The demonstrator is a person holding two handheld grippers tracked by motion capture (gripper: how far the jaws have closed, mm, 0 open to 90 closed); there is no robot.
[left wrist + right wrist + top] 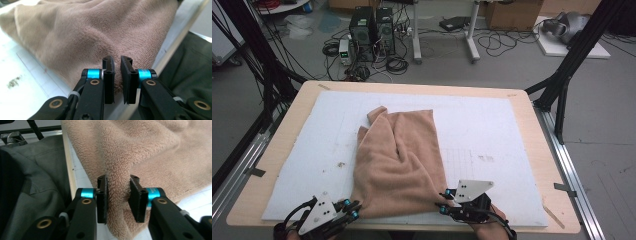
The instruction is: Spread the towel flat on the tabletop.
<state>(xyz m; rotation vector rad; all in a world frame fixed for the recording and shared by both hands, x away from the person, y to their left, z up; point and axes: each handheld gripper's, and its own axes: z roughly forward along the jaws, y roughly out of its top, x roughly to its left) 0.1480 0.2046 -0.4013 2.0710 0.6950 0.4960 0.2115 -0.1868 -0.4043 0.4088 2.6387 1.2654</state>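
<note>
Two tools hold the tan towel (399,165) at the bench's (532,115) near edge: the left tool (117,67) is clenched on its near left corner, the right tool (117,188) pinches a fold at its near right corner; the cloth lies rumpled on the white mat (482,130)

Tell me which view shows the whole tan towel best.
The high view: the tan towel lies rumpled on the white mat, with its full outline visible. The left gripper view and right gripper view give close-ups of its near corners, one at each pair of jaws.
</note>
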